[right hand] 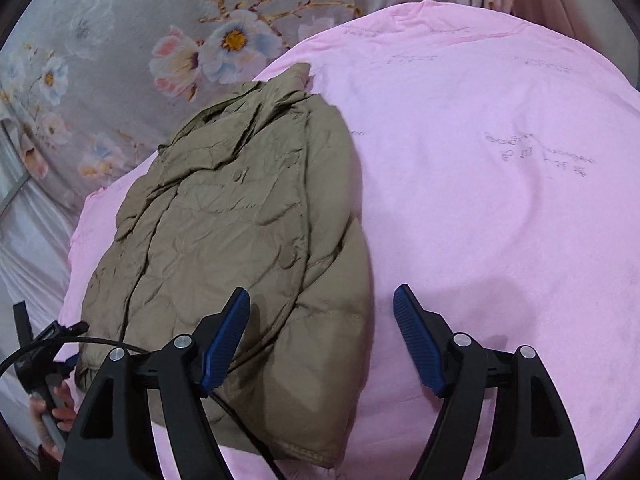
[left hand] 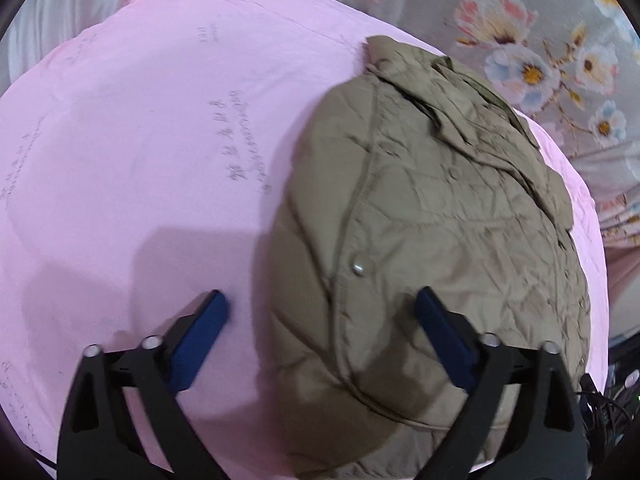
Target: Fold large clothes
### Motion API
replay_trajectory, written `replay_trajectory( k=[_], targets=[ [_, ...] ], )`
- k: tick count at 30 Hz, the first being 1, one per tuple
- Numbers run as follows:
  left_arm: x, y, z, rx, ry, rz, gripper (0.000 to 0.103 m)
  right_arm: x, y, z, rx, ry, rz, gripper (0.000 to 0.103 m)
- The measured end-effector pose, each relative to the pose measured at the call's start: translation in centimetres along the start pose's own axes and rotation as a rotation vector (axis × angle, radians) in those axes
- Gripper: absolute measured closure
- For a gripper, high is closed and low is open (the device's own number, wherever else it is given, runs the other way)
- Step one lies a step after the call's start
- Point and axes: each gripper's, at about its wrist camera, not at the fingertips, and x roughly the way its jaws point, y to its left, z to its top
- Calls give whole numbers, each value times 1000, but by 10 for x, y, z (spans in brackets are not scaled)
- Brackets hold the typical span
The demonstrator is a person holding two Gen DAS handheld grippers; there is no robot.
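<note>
1. No containers in view. The only load is the khaki quilted jacket (left hand: 432, 232), folded into a compact bundle and lying flat on the pink sheet (left hand: 140, 160).
2. My left tool (left hand: 320, 304) is wide open and holds nothing. One fingertip is over bare pink sheet, the other over the jacket's near part; I can't tell if it touches.
3. My right tool (right hand: 322, 304) is also wide open and empty. In the right wrist view its left fingertip sits over the jacket (right hand: 240, 232), its right one over the sheet (right hand: 480, 200).
4. Jacket collar end points away from me, near the sheet's far edge. A metal snap (left hand: 358, 268) shows on the near half.
5. Edges: the jacket lies toward one side of the sheet, close to the border where the grey floral bedding (right hand: 120, 40) begins.
6. Open room: a wide stretch of bare pink sheet on the jacket's other side.
7. A black cable (right hand: 248, 428) crosses the jacket's near corner in the right wrist view.
</note>
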Motion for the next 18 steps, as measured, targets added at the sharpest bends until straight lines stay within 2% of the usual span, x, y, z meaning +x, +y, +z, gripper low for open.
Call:
replay_trajectory(
  k=[1, 2, 3, 4, 5, 8, 11, 13, 15, 18],
  targets=[
    [-1, -5, -1, 23, 15, -34, 44, 3, 4, -1, -20, 32, 32, 59],
    [-2, -9, -3, 33, 29, -41, 57, 4, 6, -3, -31, 52, 38, 65],
    [-3, -12, -4, 45, 36, -52, 65, 4, 8, -4, -38, 62, 55, 82],
    [-8, -13, -4, 53, 34, -61, 79, 2, 8, -5, -31, 73, 98, 91],
    [-14, -14, -4, 56, 30, -75, 89, -3, 9, -4, -26, 74, 116, 93],
    [-53, -12, -7, 73, -4, -134, 95, -39, 25, -3, -121, 31, 141, 95],
    [-110, -4, -21, 130, -74, -181, 96, -99, 47, -14, -305, -34, 198, 96],
    [-157, 4, -42, 180, -137, -202, 96, -149, 57, -35, -452, -89, 240, 96],
    [-196, 14, -65, 202, -180, -237, 96, -190, 59, -56, -551, -119, 232, 96],
    [-243, 26, -100, 202, -211, -280, 96, -235, 51, -83, -565, -133, 241, 96]
  ],
)
